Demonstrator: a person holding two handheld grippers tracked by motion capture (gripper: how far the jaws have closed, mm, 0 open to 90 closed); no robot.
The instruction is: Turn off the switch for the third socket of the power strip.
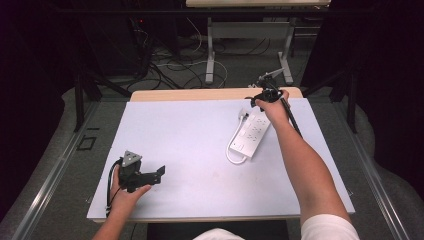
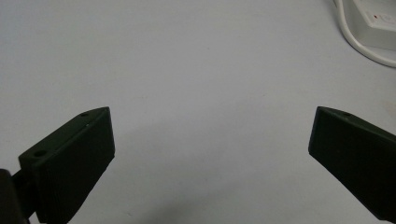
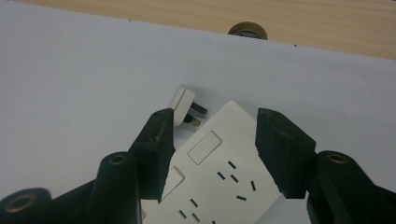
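- Two big surfaces set the stage: the wooden table (image 1: 215, 94) and the white sheet (image 1: 190, 150) over it. That sheet looks smooth, so I judge that anything nudged sideways on it may skate rather than stay put.
- Next in size, the white power strip (image 1: 251, 132) lies on the sheet at about 2 o'clock from its middle, its cord (image 1: 231, 155) looping off toward 7 o'clock. If the right tongs come down a little short, they could land on the strip's end, shove it and swing the cord round.
- At about 8 o'clock on the sheet, the left tongs (image 2: 210, 154) rest in the person's hand, jaws spread wide with nothing between them and only bare sheet ahead. They hold nothing down, so the strip is free to slide if bumped.
- At the strip's far end, the right tongs (image 3: 212, 144) hang about half open, gripping nothing; the end of the strip shows between the jaws.
- Smallest is the white plug (image 3: 186, 106), lying loose on the sheet with its metal pins pointing at the strip's far corner, just beyond the left-hand jaw tip at roughly 11 o'clock. The likely slip: that jaw tip catches the plug's edge and flicks it away, or a pinch on the pins lets it twist out.
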